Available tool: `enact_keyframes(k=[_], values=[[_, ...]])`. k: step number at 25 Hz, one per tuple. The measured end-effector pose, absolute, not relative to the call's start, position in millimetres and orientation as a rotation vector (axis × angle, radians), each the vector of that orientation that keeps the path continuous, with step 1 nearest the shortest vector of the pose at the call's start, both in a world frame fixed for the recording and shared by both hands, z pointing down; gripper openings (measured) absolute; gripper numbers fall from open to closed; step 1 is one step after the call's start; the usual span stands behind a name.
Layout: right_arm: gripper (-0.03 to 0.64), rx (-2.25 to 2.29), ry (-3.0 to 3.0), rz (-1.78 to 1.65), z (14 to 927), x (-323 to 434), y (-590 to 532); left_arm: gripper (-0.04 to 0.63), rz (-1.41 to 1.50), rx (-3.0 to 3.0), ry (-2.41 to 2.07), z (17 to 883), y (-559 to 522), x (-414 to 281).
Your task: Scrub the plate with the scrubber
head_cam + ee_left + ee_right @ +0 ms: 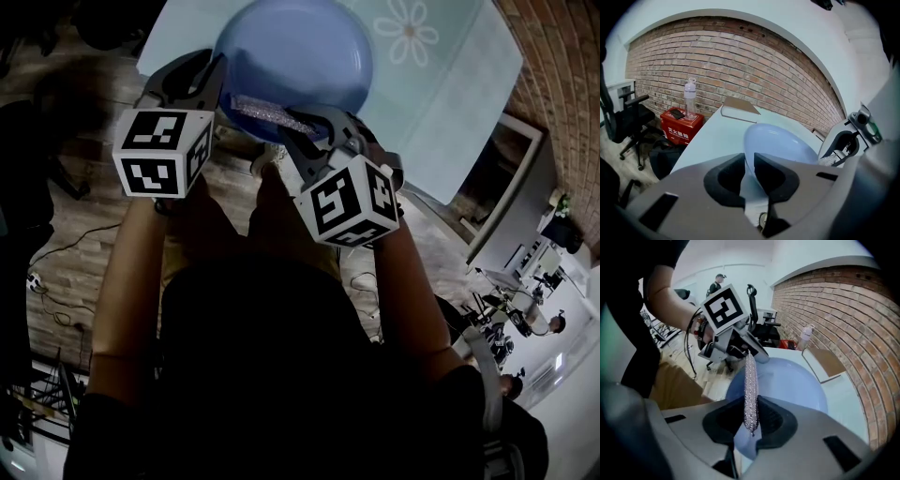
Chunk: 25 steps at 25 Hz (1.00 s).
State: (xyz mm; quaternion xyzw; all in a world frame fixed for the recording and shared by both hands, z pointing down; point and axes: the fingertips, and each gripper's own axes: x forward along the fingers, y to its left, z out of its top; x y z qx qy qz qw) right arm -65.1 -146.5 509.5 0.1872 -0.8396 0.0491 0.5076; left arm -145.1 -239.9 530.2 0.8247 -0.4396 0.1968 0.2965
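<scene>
Above counter (450, 84) edge: plate (291, 52), left rim in left gripper (749, 161); scrubber (272, 114) across near rim, in right gripper (751, 411).

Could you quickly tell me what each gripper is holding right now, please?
Left gripper: closed on the rim of the blue plate.
Right gripper: closed on the silver scrubber.

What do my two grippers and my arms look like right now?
The left gripper and right gripper are grey moulded shells with black padded jaws. Each carries a white cube printed with black square markers: the left cube and the right cube. You wear a black short-sleeved top, and a thin black cord loops by the left wrist.
</scene>
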Motion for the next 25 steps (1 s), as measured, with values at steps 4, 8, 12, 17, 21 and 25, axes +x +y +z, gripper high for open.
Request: enact_keyframes(k=[4,8,12,17,21,25], values=[[0.084,0.613,-2.004,0.113,511,-70,-180,0.067,0.530,2.196,-1.162,528,-239,-147],[0.083,0.702,-1.991,0.046,512,-71,-216,0.071,0.534,2.211,-1.160,528,-239,-148],[0.084,0.779,-1.955,-0.029,515,-62,-248,0.071,0.538,2.224,-1.157,527,-240,-147],[0.083,0.843,-1.899,-0.060,519,-39,-273,0.074,0.564,2.246,-1.163,528,-240,-147],[0.083,0.877,-1.827,-0.088,520,-14,-280,0.074,0.579,2.243,-1.170,529,-240,-147],[0.083,0.867,-1.739,-0.106,526,15,-274,0.077,0.595,2.253,-1.160,529,-242,-143]])
